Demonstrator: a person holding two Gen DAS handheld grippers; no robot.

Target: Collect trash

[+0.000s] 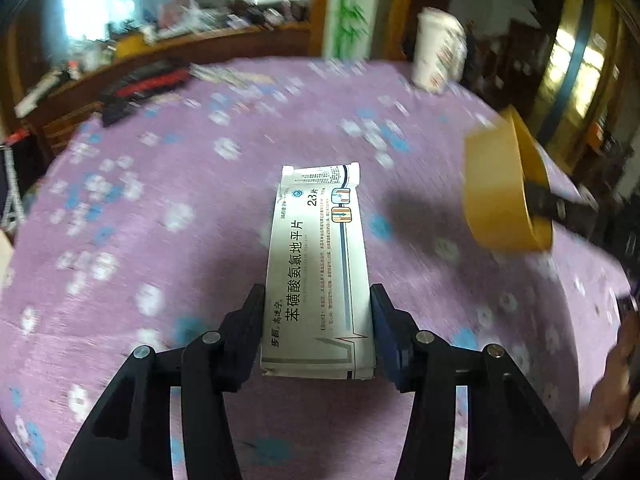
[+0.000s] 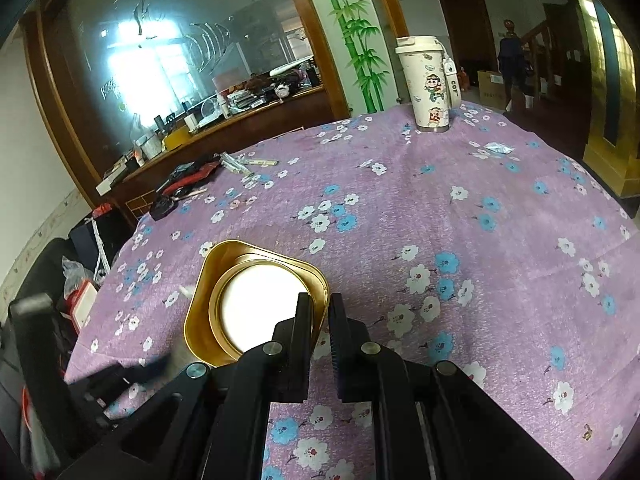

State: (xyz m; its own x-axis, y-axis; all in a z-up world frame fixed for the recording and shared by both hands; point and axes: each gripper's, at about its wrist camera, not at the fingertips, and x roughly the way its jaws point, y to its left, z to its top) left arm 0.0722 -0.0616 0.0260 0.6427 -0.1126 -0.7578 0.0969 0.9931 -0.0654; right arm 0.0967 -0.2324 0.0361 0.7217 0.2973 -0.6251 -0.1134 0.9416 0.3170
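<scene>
Two grippers are working our purple flowered tablecloth (image 2: 460, 208). Our left gripper (image 1: 318, 312) is clasping a white medicine box (image 1: 318, 272) above the cloth, both pads touching its sides. Our right gripper (image 2: 320, 312) is pinching the rim of a gold tin (image 2: 256, 300), lifted. Behind, a cartoon cup (image 2: 428, 84) is standing upright.

You have one flat white cardboard medicine box (image 1: 318, 276) with printed Chinese lettering, one gold metal tin (image 2: 256, 304) with rounded corners and a white bottom, and one tall white cartoon-printed lidded cup (image 2: 426, 82). On the purple flowered tablecloth (image 2: 480, 216) you can also count one small crumpled silver foil wrapper (image 2: 498, 147). Two black two-finger grippers are yours, left (image 1: 318, 304) and right (image 2: 320, 312). The far clutter is too blurred to count.
</scene>
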